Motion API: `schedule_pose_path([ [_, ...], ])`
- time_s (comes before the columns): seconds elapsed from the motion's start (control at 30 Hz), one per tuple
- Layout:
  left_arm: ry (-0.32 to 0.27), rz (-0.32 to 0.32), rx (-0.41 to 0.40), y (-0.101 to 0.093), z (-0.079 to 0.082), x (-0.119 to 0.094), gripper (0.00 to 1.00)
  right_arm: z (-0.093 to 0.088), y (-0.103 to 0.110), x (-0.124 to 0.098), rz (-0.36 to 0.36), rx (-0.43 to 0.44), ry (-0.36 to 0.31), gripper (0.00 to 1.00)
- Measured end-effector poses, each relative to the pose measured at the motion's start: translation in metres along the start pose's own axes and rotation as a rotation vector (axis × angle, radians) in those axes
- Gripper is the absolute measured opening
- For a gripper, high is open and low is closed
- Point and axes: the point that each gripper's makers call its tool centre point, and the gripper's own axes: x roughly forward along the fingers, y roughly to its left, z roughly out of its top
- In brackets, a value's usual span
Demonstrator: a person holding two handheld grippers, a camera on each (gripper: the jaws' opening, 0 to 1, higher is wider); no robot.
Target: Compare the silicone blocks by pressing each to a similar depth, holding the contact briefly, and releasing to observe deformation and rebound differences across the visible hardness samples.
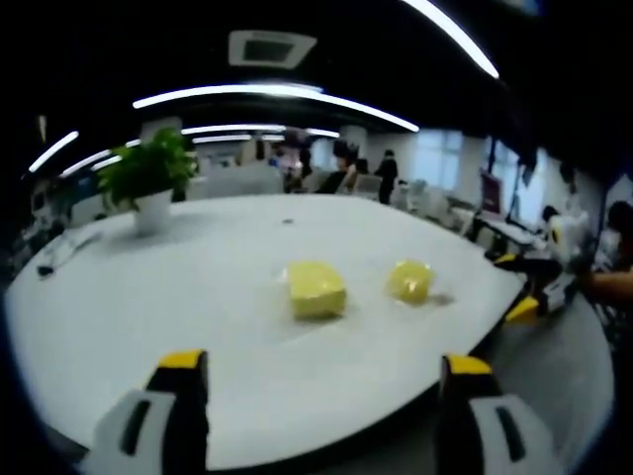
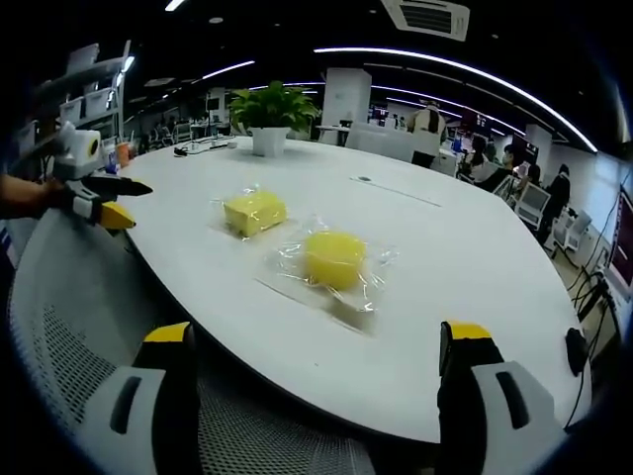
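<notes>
Place: open-plan office
Surface: large white rounded meeting surface
Ceiling: dark, with long curved light strips and an air vent
Decor: potted green plant
Background: people at desks, office chairs

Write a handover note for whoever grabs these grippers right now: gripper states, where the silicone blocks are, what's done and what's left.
Left gripper: open, holding nothing, held back at the table's near edge.
Right gripper: open, holding nothing, also short of the table.
Square yellow block: on the white table, in clear wrapping, on the side toward the potted plant.
Round yellow block: beside it, apart from it, on a crinkled clear wrapper, closer to the right gripper.
Done: no press shows; neither block is touched or visibly dented.
Left: press each block to a similar depth, hold briefly, release and compare rebound.
</notes>
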Motion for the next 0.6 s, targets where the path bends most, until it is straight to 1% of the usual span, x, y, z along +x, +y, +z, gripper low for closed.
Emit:
schedule_pose_path([
  [0.6, -0.001, 0.0, -0.001, -0.0011, 0.0003, -0.0005, 1.0, -0.0007, -0.0003, -0.0001, -0.003, -0.001, 0.002, 0.96],
])
